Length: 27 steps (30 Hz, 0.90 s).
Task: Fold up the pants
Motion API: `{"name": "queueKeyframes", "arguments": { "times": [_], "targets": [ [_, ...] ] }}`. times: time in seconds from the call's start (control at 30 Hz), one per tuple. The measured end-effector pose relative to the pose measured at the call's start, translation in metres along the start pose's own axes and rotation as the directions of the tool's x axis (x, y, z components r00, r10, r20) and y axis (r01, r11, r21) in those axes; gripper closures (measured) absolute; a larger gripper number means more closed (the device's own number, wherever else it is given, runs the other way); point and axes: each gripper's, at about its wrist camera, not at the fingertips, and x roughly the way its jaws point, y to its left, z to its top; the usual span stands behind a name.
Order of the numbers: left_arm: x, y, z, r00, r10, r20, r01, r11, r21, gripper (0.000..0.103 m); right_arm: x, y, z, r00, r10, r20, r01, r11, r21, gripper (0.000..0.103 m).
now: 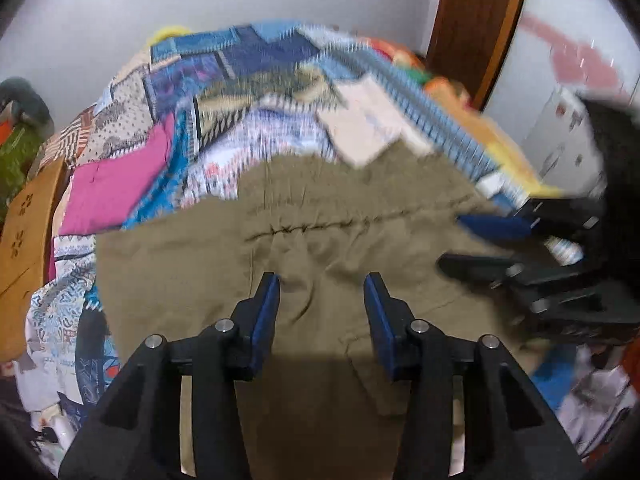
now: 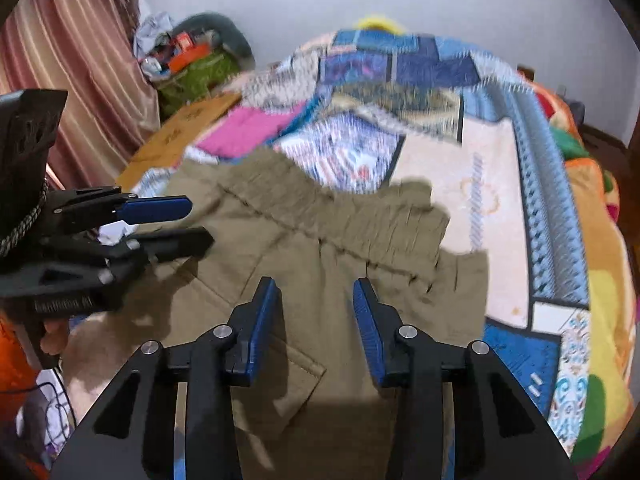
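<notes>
Olive-green pants (image 1: 320, 240) lie spread on a patchwork bedspread (image 1: 224, 92), with the gathered waistband at the far side. In the right wrist view the pants (image 2: 320, 240) show a waistband partly folded over at the right. My left gripper (image 1: 322, 284) is open and empty, hovering above the pants' middle. My right gripper (image 2: 316, 288) is open and empty above the pants too. Each gripper shows in the other's view: the right gripper (image 1: 472, 244) at the right edge, the left gripper (image 2: 188, 220) at the left edge, both open.
The bedspread (image 2: 500, 200) covers the bed. A wooden board (image 1: 24, 240) stands at the bed's left side. A curtain (image 2: 80, 60) hangs at the left, with a pile of clutter (image 2: 188, 56) by the wall. A wooden door frame (image 1: 476, 28) stands at the far right.
</notes>
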Motion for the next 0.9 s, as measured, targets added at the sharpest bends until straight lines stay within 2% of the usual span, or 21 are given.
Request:
{"name": "queueKeyframes", "arguments": {
  "times": [0.1,0.27,0.47,0.57,0.6,0.67,0.73,0.8,0.9],
  "targets": [
    [-0.003,0.003,-0.01,1.0,0.004,0.022,-0.004,1.0,0.009,0.057,0.003,0.0,-0.012,1.0,-0.022,-0.015,0.022,0.999,-0.026,0.066],
    [-0.023,0.014,-0.028,0.999,-0.023,0.03,0.023,1.0,-0.01,0.055,-0.018,-0.003,-0.026,1.0,-0.025,-0.018,0.024,0.999,-0.027,0.067],
    [-0.053,0.041,-0.046,0.999,0.031,0.041,-0.028,0.996,-0.079,0.05,-0.044,-0.008,-0.041,0.998,-0.063,-0.022,0.062,0.997,-0.035,0.066],
    [-0.054,0.06,-0.05,0.993,0.12,0.019,-0.117,0.988,-0.1,0.05,-0.052,-0.015,-0.04,0.997,-0.071,-0.037,0.071,0.997,-0.001,0.066],
    [-0.053,0.068,-0.052,0.992,0.123,0.009,-0.121,0.985,-0.121,0.05,-0.053,-0.017,-0.038,0.997,-0.072,-0.037,0.072,0.997,0.01,0.066],
    [-0.051,0.087,-0.054,0.996,0.084,0.001,-0.083,0.978,-0.191,0.05,-0.057,-0.022,-0.035,0.996,-0.09,-0.026,0.091,0.995,0.032,0.063],
    [-0.046,0.101,-0.056,0.998,0.064,-0.004,-0.063,0.967,-0.247,0.05,-0.06,-0.027,-0.033,0.993,-0.115,-0.005,0.115,0.992,0.054,0.047],
    [-0.039,0.113,-0.059,0.997,0.068,-0.023,-0.071,0.954,-0.29,0.05,-0.059,-0.034,-0.033,0.991,-0.135,0.017,0.133,0.987,0.085,0.04],
    [-0.025,0.127,-0.062,0.999,-0.004,-0.043,-0.011,0.934,-0.357,0.05,-0.043,-0.05,-0.033,0.991,-0.134,-0.025,0.137,0.982,0.132,0.04]
  ]
}}
